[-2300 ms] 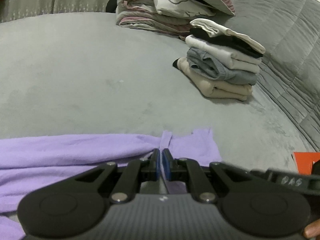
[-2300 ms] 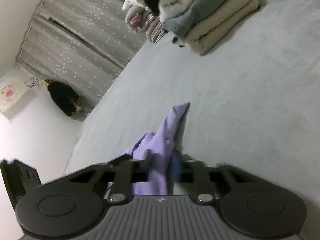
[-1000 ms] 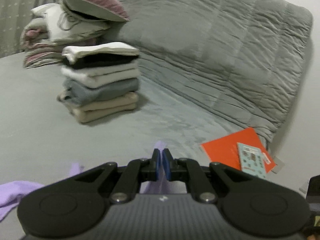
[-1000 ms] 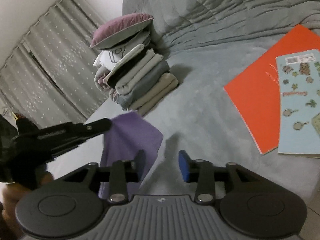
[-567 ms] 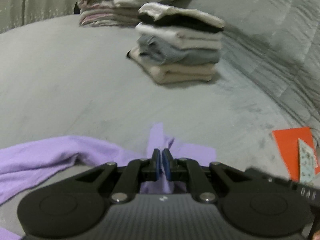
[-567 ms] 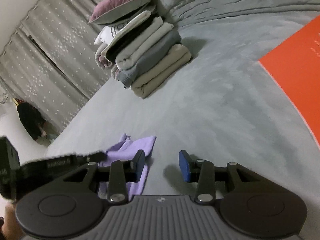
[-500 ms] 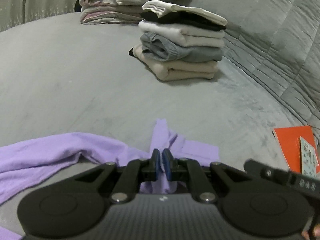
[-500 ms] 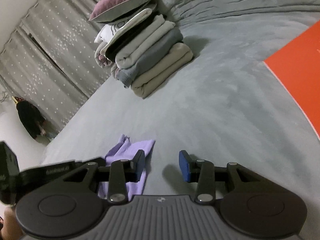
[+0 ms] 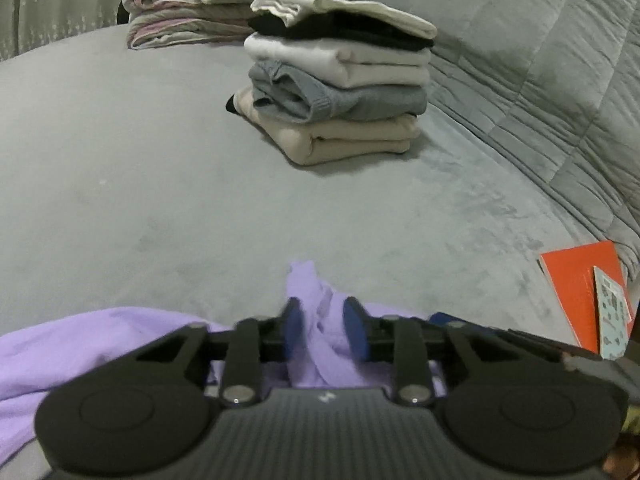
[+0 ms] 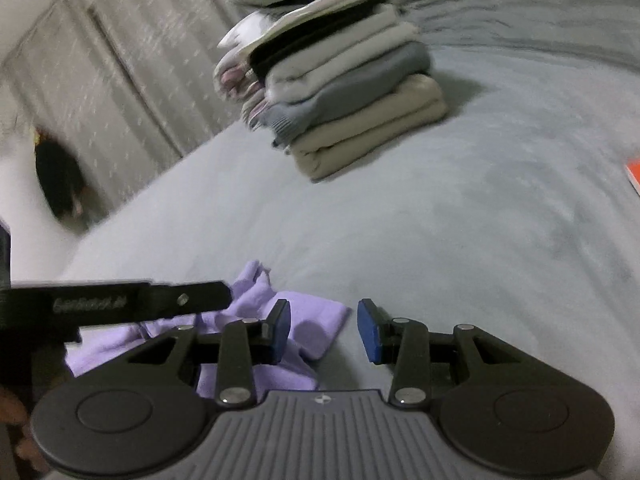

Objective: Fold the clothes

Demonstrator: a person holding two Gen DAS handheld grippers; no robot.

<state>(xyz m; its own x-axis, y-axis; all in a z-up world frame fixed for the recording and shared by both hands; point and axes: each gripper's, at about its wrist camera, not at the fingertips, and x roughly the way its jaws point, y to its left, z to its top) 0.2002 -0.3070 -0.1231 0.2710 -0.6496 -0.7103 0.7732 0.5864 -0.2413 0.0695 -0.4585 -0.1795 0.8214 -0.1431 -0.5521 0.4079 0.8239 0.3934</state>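
Your left gripper (image 9: 322,326): jaws parted around lilac garment (image 9: 100,344) on grey bed (image 9: 160,200); your right gripper (image 10: 324,330): open, empty, garment at 9 o'clock; folded stack (image 9: 340,92) at 12 o'clock

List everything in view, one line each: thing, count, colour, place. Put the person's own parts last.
lavender garment: one, lavender, lying on the near bed.
stack of folded clothes: one, beige, grey, white and black layers, mid bed.
bedding pile: one, white and pink, behind the stack.
quilt: one, grey, far right.
orange book: one, right edge.
patterned booklet: one, pale blue, on the book.
curtain: grey, dotted.
left gripper: jaws open around the garment.
right gripper: jaws open.
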